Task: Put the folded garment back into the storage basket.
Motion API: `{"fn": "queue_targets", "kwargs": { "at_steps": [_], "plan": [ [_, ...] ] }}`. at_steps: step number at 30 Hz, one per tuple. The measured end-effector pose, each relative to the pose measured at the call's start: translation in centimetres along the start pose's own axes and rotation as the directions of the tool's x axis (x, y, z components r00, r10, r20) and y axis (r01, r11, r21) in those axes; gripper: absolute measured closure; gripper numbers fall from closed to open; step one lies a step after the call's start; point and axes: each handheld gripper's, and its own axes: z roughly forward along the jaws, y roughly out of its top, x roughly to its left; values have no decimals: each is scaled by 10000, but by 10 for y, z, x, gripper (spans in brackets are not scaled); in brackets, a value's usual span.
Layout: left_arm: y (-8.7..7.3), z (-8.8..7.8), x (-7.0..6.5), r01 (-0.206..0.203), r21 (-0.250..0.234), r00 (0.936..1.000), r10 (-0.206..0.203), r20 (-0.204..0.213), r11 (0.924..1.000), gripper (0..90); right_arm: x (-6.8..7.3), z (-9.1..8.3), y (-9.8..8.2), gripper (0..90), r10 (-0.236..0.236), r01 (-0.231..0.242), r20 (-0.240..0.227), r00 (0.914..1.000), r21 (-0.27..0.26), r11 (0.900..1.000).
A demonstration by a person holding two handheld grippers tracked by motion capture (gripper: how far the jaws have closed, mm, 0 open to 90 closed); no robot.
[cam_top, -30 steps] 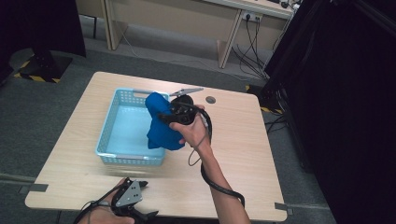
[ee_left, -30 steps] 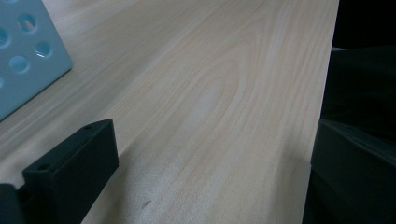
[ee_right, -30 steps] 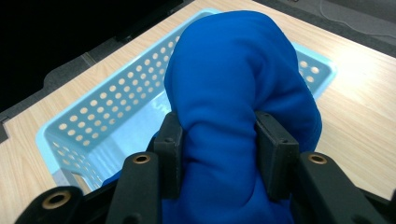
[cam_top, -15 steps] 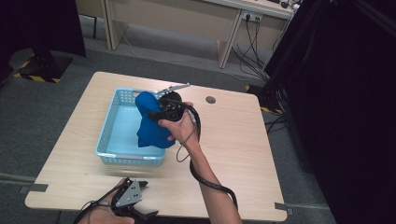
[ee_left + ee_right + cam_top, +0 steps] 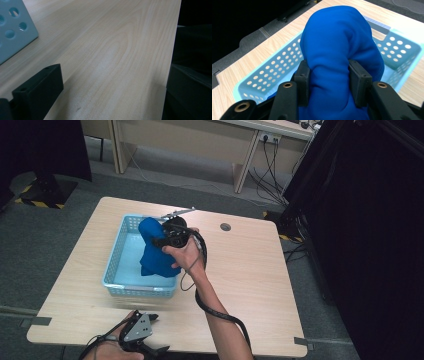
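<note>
Over the table point(image 5: 260, 270), the cloth point(image 5: 155, 252), clamped in the right gripper point(image 5: 167, 237), has been carried left above the basket point(image 5: 114, 270), so lowering seems next; the left gripper point(image 5: 145, 340) rests near the table's front edge, its state untellable.

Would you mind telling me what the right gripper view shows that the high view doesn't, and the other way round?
Right gripper view alone: the two black fingers pressed into either side of the blue cloth, pinching it into a fold, and the round holes in the basket walls.

High view alone: the whole wooden table, the right hand over the basket, and the left gripper low at the near table edge.

Both: the blue cloth bunched in the right gripper above the light blue basket.
</note>
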Motion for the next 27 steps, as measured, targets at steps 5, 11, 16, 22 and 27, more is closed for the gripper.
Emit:
{"fn": "queue_targets", "kwargs": {
  "at_steps": [5, 11, 16, 22, 27],
  "plan": [
    [0, 0, 0, -6, 1, 10000, 6, 3, 10000, 0, 3, 10, 2, 588, 27, -27, -23, 10000, 68, 10000],
    [0, 0, 0, -10, 2, 10000, 10, 4, 10000, 0, 3, 18, 3, 589, 103, -103, -30, 9999, 142, 9998],
    [0, 0, 0, -8, 0, 10000, 8, 3, 10000, 0, 3, 21, 4, 588, 166, -166, 0, 9999, 176, 9997],
    [0, 0, 0, -6, -3, 10000, 6, 2, 10000, 0, 4, 30, 5, 589, 247, -246, -9, 9997, 274, 9993],
    [0, 0, 0, -12, 2, 10000, 12, 3, 10000, 0, 4, 35, 4, 589, 312, -312, 16, 9995, 348, 9989]
  ]
}}
